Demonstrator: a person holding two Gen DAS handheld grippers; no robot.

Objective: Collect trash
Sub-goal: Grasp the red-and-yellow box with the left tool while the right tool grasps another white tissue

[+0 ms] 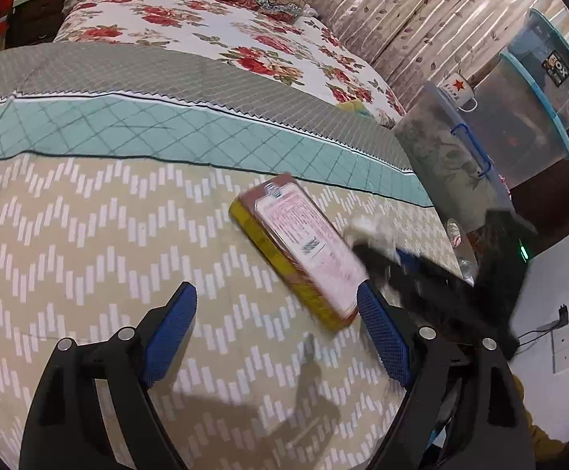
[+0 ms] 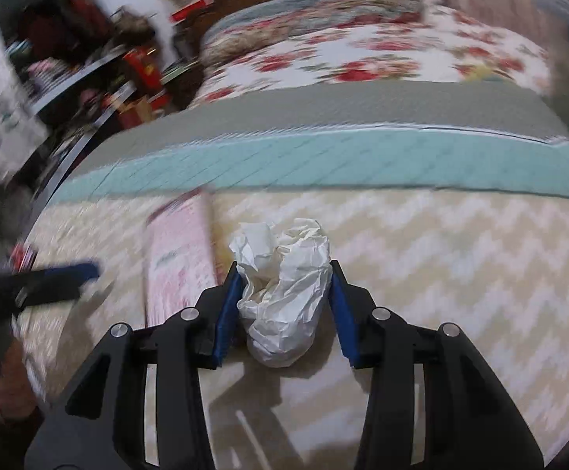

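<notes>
Clamping the crumpled paper ball (image 2: 284, 293) between its two blue pads (image 2: 227, 313), the right claw (image 2: 284, 305) sits at the bottom centre of the right wrist view, the wad bulging above and below the grip and looking raised off the zigzag-patterned blanket (image 2: 461, 274), though blur makes that hard to confirm. Paper this loose gives little for the pads to bite on, so a quick swing could, I judge, let it squeeze out and drop back onto the bed; the streaked background suggests the claw is moving fast. Just left of the wad lies the flat pink-and-yellow box (image 2: 178, 266), close enough that a low pass might clip it and knock it along. In the left wrist view the left claw (image 1: 276, 313) stands wide apart with nothing between its pads, hovering over the blanket (image 1: 88, 235), its right pad near the lower end of the box (image 1: 304, 250). The other claw shows there as a dark blur at right centre, with a white smear of paper (image 1: 366, 227) just beside the box. Both claws are working in the same small patch, so a collision looks to be the main risk. No bin is clearly visible; the plastic tubs (image 1: 519, 117) at the upper right, with a mug (image 1: 457, 88) standing on one, may or may not be for trash, so the drop point is uncertain.
</notes>
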